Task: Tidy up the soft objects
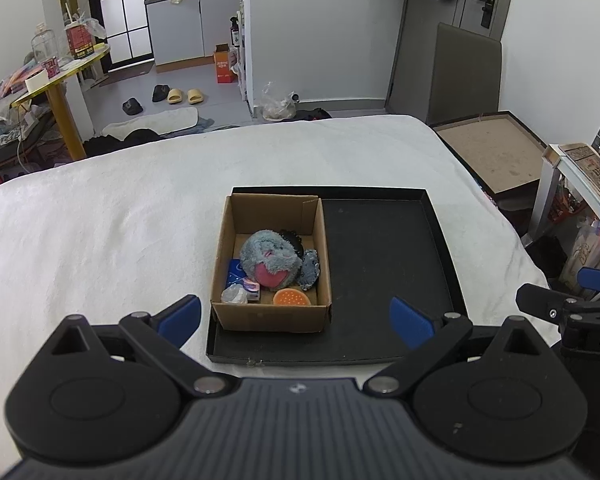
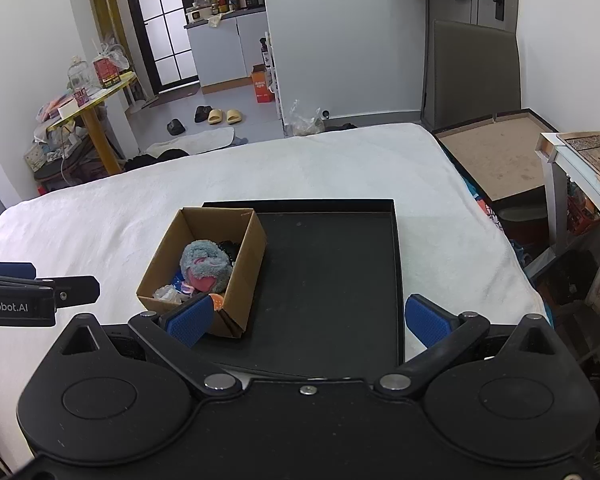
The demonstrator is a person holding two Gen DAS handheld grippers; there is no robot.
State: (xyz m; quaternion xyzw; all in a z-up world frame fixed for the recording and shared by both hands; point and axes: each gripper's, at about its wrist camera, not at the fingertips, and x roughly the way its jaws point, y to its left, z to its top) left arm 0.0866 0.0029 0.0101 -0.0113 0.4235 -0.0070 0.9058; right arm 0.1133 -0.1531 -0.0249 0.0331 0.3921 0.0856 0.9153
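Note:
A small cardboard box (image 1: pixel 224 264) (image 2: pixel 248 256) stands in the left part of a shallow black tray (image 1: pixel 380 264) (image 2: pixel 332 280) on a white bed. Inside it lie a grey plush toy with a pink mouth (image 1: pixel 270 258) (image 2: pixel 204 262), an orange round pad (image 1: pixel 291 299), a blue packet (image 1: pixel 235 272), a clear crumpled wrapper (image 1: pixel 235 295) and something black (image 1: pixel 292 237). My left gripper (image 1: pixel 296 320) is open, just short of the box's near wall. My right gripper (image 2: pixel 310 320) is open above the tray's near edge, its left finger by the box's near corner. Both hold nothing.
The white bed (image 1: pixel 100 232) (image 2: pixel 100 216) spreads around the tray. A brown board in a dark frame (image 1: pixel 496 152) leans at the right, beside a white shelf (image 1: pixel 580 176). Slippers (image 1: pixel 184 96) and a yellow side table (image 1: pixel 60 68) stand on the floor beyond.

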